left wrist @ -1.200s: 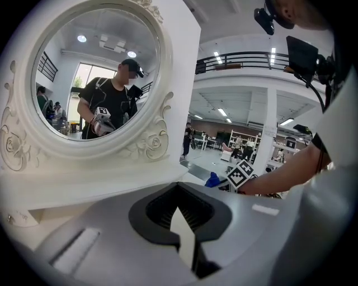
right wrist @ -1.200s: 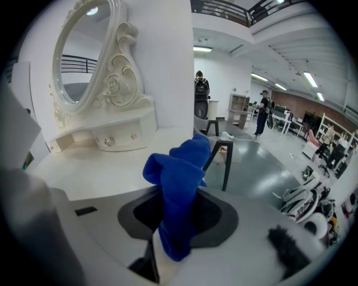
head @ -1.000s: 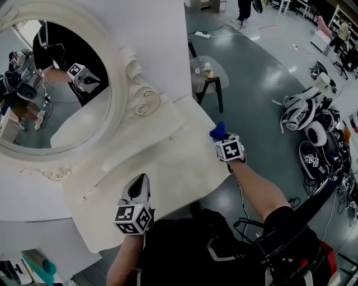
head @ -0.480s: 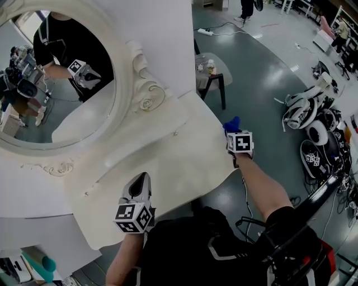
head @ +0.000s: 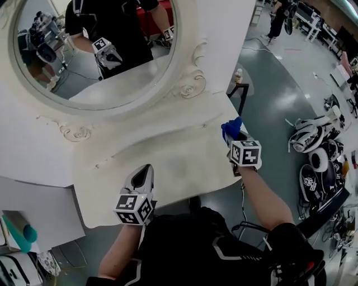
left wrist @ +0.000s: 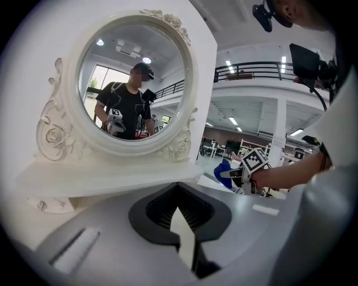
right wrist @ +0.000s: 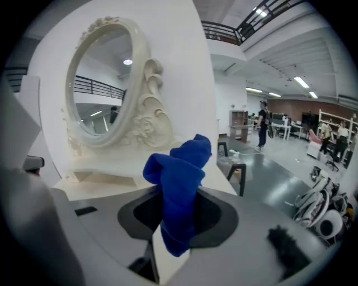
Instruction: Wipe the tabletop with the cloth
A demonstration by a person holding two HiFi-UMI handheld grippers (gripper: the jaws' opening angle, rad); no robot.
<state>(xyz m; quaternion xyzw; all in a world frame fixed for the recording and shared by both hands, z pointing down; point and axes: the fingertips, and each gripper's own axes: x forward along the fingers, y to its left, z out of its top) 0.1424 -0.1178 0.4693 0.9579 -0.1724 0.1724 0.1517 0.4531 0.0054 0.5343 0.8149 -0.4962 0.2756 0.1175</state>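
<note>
A cream tabletop (head: pixel 168 151) of a white vanity runs under a round mirror (head: pixel 95 50) with a carved frame. My right gripper (head: pixel 235 136) hovers at the table's right edge, shut on a bunched blue cloth (head: pixel 231 128); in the right gripper view the blue cloth (right wrist: pixel 178 195) stands up between the jaws. My left gripper (head: pixel 142 174) rests over the front of the tabletop, jaws closed together with nothing between them. In the left gripper view the left gripper (left wrist: pixel 184 232) points at the mirror (left wrist: pixel 131 89), with the blue cloth (left wrist: pixel 224 170) at right.
A small side table (head: pixel 239 89) with bottles stands on the grey floor behind the vanity's right side. Headsets and cables (head: pixel 316 145) lie on the floor at far right. A teal object (head: pixel 22 234) sits at lower left. A person (head: pixel 279 17) stands far back.
The head view has swung, so the mirror now fills the upper left. My right gripper with the cloth has drifted right along the table's right edge. The left gripper stays put.
</note>
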